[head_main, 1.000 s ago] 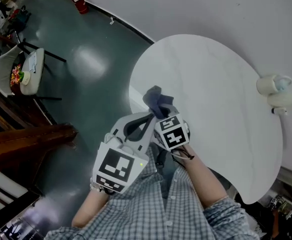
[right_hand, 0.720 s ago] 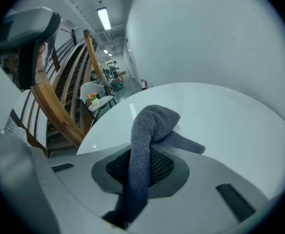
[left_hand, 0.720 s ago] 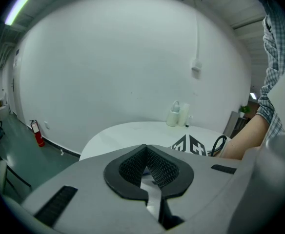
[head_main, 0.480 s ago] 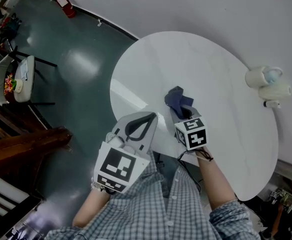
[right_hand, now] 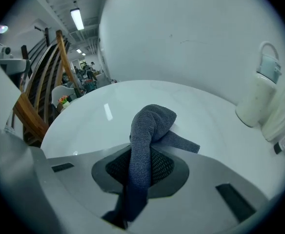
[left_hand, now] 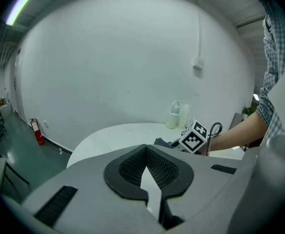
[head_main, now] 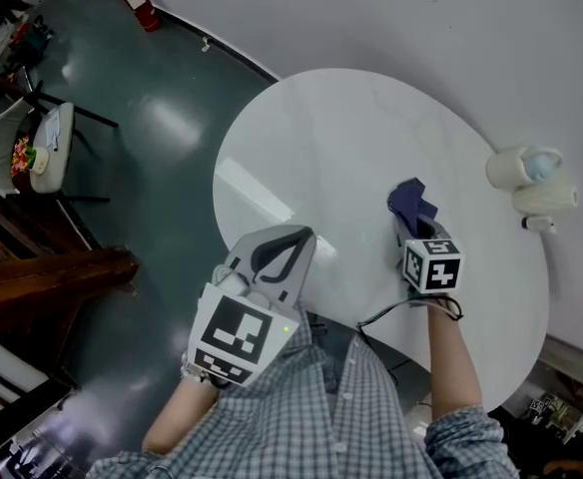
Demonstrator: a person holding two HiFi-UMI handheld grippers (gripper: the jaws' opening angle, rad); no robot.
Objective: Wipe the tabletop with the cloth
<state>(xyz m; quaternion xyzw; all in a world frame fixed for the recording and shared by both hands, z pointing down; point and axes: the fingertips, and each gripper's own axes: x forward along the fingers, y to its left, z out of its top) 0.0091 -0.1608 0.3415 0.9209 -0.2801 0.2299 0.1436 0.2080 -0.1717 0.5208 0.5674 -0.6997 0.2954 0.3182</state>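
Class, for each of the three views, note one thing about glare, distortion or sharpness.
Head view: a pale glare streak lies on the tabletop near its left rim. Left gripper view: fisheye, black corners, the wall bulging. Right gripper view: fisheye too; a small bright streak on the tabletop, the cloth sharp.

Left gripper point(head_main: 284, 242), right gripper point(head_main: 407, 225) grey — black-white marker cubes point(head_main: 432, 265), black cable point(head_main: 391, 312); checked shirt point(head_main: 311, 417)

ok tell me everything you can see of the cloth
The cloth is dark blue-grey with a fine woven texture, bunched into a thick roll. The right gripper has its jaws closed on it. The roll humps up ahead of the jaws, one flat end lies out to the right on the white tabletop, and the other trails back between them.
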